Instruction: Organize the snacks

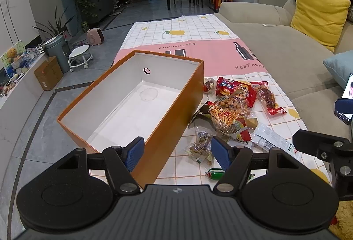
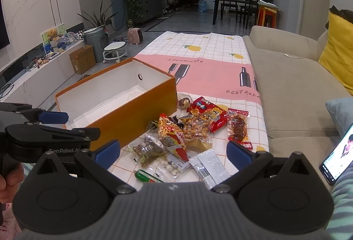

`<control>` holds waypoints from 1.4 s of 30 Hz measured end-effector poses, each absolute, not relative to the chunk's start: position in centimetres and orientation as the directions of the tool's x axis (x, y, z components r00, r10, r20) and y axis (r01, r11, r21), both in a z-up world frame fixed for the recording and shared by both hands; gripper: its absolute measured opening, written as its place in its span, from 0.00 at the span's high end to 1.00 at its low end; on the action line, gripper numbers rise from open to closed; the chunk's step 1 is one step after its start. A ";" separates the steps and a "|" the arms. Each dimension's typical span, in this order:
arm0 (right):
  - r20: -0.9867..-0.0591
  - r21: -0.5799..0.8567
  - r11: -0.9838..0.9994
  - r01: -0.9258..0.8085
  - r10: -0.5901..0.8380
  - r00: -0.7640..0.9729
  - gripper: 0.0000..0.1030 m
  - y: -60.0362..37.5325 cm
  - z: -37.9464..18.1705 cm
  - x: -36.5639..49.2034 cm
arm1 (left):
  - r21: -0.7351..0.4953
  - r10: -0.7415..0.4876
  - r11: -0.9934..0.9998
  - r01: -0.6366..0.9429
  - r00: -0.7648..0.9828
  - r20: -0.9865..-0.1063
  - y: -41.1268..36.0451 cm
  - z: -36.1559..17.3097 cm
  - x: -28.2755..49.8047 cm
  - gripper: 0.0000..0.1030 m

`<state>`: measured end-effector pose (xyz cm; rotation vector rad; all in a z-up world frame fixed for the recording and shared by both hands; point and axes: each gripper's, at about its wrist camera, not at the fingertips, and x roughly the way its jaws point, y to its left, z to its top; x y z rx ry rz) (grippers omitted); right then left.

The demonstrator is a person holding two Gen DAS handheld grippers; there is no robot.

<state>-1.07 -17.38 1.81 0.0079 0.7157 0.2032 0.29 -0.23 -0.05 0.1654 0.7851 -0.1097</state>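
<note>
An open orange box (image 1: pixel 174 112) with a white, empty inside stands on the table's left part; it also shows in the right wrist view (image 2: pixel 136 112). A heap of snack packets (image 1: pixel 231 112) lies to its right, also in the right wrist view (image 2: pixel 187 129). My left gripper (image 1: pixel 177 151) is open and empty above the box's near right corner. My right gripper (image 2: pixel 173 152) is open and empty above the near packets, among them a clear bag of brown snacks (image 2: pixel 147 149), a white sachet (image 2: pixel 209 165) and a green sausage (image 2: pixel 145 176).
A lemon-and-pink tablecloth (image 1: pixel 198 30) covers the table. A beige sofa (image 1: pixel 286 52) with a yellow cushion (image 1: pixel 317 15) runs along the right. A phone (image 2: pixel 337 156) is lit at right. The left gripper shows at the left of the right wrist view (image 2: pixel 53 117).
</note>
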 end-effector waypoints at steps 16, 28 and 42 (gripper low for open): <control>-0.655 0.071 0.982 -0.178 0.180 0.734 0.04 -17.5 1.8 -1.0 | 0.099 -0.043 0.982 0.162 0.700 -0.713 -0.5 -0.3 0.3 0.21; -0.656 0.069 0.982 -0.177 0.179 0.733 0.04 -17.5 1.7 -0.9 | 0.095 -0.046 0.982 0.163 0.698 -0.714 -0.5 -0.5 0.3 0.21; -0.657 0.064 0.983 -0.171 0.171 0.734 0.04 -17.7 1.6 -0.9 | 0.094 -0.047 0.982 0.163 0.697 -0.715 -0.4 -0.5 0.3 0.21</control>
